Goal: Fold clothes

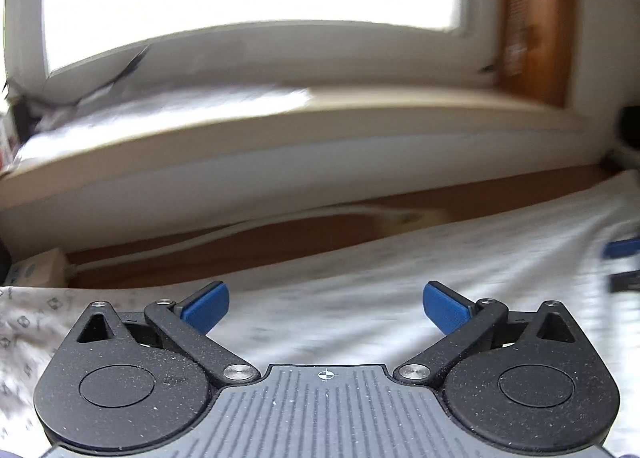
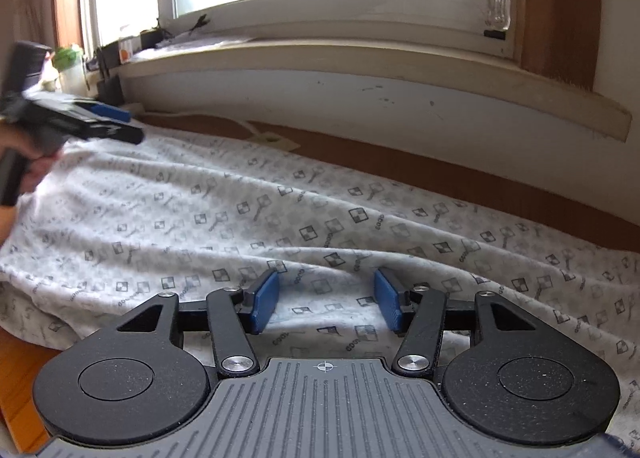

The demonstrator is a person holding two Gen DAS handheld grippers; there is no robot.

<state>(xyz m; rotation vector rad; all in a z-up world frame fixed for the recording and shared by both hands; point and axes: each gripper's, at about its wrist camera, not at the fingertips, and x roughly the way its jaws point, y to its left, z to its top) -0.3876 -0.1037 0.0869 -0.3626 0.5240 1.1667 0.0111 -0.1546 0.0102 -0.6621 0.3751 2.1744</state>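
Cloth: a white printed garment [image 2: 280,209] lies spread over the brown table [image 2: 500,185] below the window sill [image 2: 360,57], wrinkled, with a raised ridge running from far left to near right.
Left gripper [image 1: 326,308]: jaws spread wide, nothing between the blue pads [image 1: 206,308]; it hangs over the cloth's near part. In the right wrist view it shows at the far left, held in a hand [image 2: 24,161] above the cloth's left end.
Right gripper [image 2: 326,300]: jaws about half open, pads either side of a low fold without pressing it; nothing is gripped.
Step in hand: judged, both grippers are free above the cloth, so the next grasp for a fold is being set up.
Where to grip: judged, take 2 matching points on 1 edge, left and right, so the fold line runs straight.
How to grip: judged, lower each gripper until the lower pad slides under the hem, then close on 1 layer only.
Lift and carry: judged, raise both hands together and level, keep the cloth lightly taut, then lay edge on edge.
Risk: judged, pinching the ridge instead of the edge would bunch the cloth; smooth wrinkles first.
Not clear: the left wrist view is blurred, so the cloth's edge there cannot be placed.
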